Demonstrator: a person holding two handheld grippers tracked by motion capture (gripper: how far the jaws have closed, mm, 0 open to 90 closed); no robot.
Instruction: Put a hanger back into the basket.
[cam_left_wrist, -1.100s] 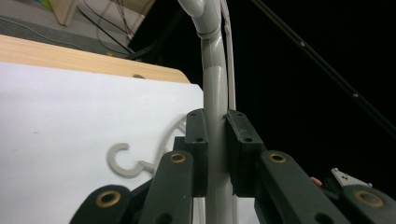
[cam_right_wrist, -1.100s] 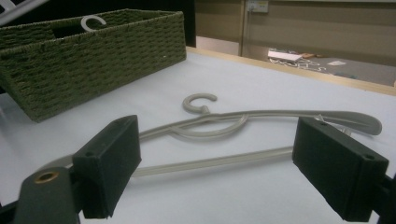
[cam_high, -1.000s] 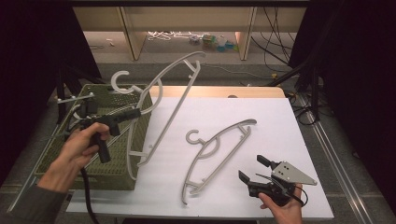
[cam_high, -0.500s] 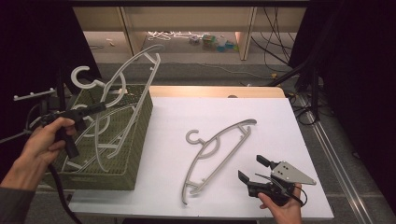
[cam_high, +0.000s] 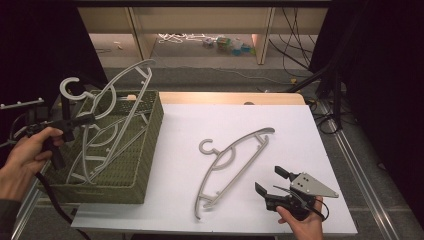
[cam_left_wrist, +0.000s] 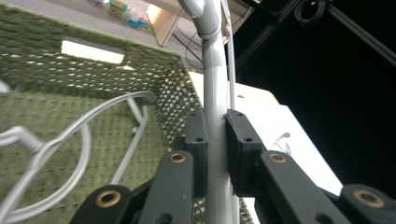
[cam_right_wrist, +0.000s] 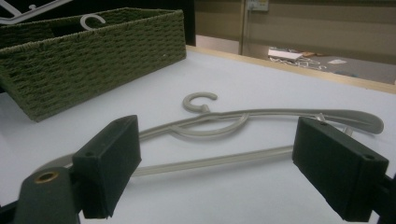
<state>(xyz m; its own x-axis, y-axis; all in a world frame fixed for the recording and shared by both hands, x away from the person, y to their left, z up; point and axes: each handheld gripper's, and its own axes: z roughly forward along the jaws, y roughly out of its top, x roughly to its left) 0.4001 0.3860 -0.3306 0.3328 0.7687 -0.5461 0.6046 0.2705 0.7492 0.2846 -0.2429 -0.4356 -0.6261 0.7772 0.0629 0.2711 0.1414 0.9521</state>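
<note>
My left gripper (cam_high: 84, 120) (cam_left_wrist: 215, 126) is shut on the bar of a grey plastic hanger (cam_high: 127, 75) (cam_left_wrist: 212, 70). I hold that hanger tilted over the green woven basket (cam_high: 150, 135) (cam_left_wrist: 70, 70), its lower end down inside the basket. Another grey hanger (cam_left_wrist: 84, 140) lies on the basket floor. A third grey hanger (cam_high: 235, 160) (cam_right_wrist: 261, 114) lies flat on the white tabletop, hook toward the basket. At the table's front right my right gripper (cam_high: 270, 179) (cam_right_wrist: 224, 158) stands open, pointing at this hanger from a short distance, with nothing between its pads.
The basket (cam_right_wrist: 93, 56) sits at the left end of the white table (cam_high: 300, 125). Shelving and cables stand on the floor beyond the far edge. A metal rail runs along the right of the table.
The left hand carried the gripped hanger leftward and a little down, from above the basket's right side to over its middle. The right gripper and the hanger on the table have not moved.
</note>
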